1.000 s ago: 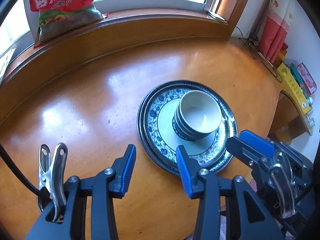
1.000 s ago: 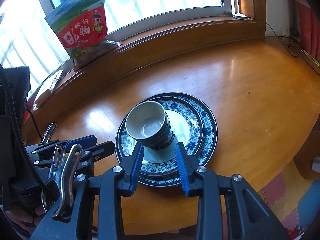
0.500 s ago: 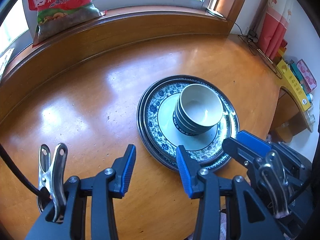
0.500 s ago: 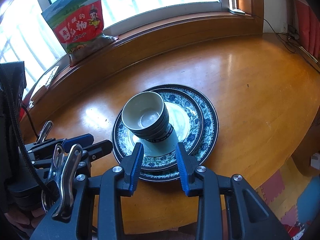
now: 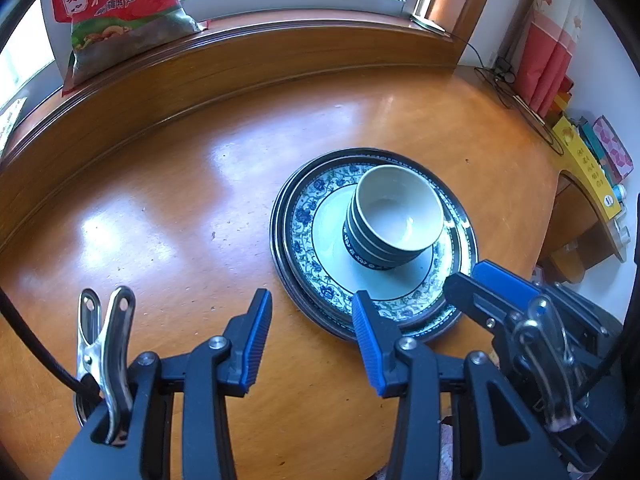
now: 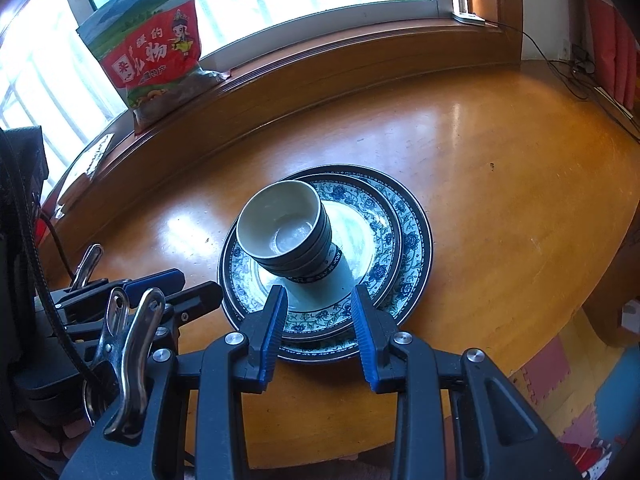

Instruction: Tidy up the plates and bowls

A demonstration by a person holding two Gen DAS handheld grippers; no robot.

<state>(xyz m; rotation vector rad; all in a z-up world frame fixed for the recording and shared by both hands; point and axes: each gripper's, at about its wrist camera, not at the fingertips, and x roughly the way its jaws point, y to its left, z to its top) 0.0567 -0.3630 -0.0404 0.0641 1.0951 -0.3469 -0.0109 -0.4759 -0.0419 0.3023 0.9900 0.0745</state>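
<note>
Bowls (image 5: 394,216) nested on stacked plates (image 5: 320,248); left gripper (image 5: 312,336) fingers apart, empty; right gripper (image 6: 318,330) fingers apart, empty.

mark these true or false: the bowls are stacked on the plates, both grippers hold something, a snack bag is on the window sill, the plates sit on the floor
1. The stacked bowls rest on the stacked plates. True.
2. Both grippers hold something. False: the left gripper and the right gripper are open, with nothing between their pads.
3. A red and green snack bag stands on the window sill. True.
4. The plates sit on the floor. False: they lie on the round wooden table.
</note>
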